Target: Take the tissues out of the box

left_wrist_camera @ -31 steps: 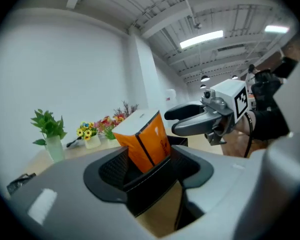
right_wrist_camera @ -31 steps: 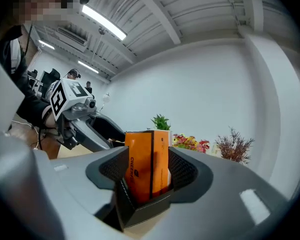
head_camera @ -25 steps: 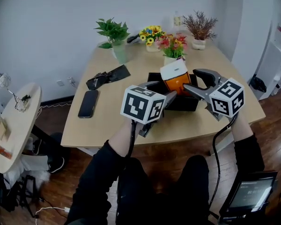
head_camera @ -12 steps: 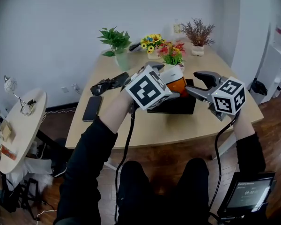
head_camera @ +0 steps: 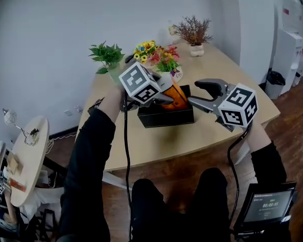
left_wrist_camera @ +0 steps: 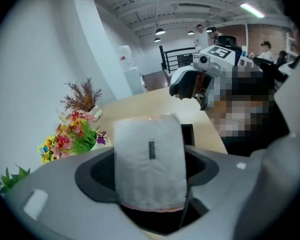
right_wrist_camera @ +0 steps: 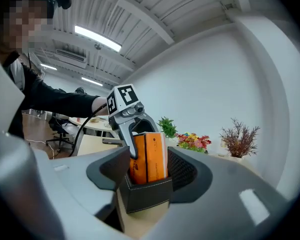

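An orange tissue pack (head_camera: 177,97) with a white top stands tilted out of the black box (head_camera: 164,117) on the table. My left gripper (head_camera: 167,91) reaches over it from the left. Its jaws are closing on the pack's upper end (left_wrist_camera: 150,154), and the pads touch both sides. Seen from the right gripper view, one left finger (right_wrist_camera: 126,134) lies along the pack (right_wrist_camera: 151,156). My right gripper (head_camera: 191,102) hovers at the box's right end. Its jaws are closing, the box's near end (right_wrist_camera: 147,199) shows between them, and the pads do not touch it.
Flower pots (head_camera: 164,62), a green plant (head_camera: 107,58) and a dried plant (head_camera: 193,33) stand behind the box. The wooden table (head_camera: 156,145) has its front edge near my knees. A small round side table (head_camera: 28,150) is at the left, a screen (head_camera: 265,205) at the lower right.
My left gripper rose from in front of the box, swung over the pack and came round its top. The right gripper stayed by the box's right end. The head view shifted.
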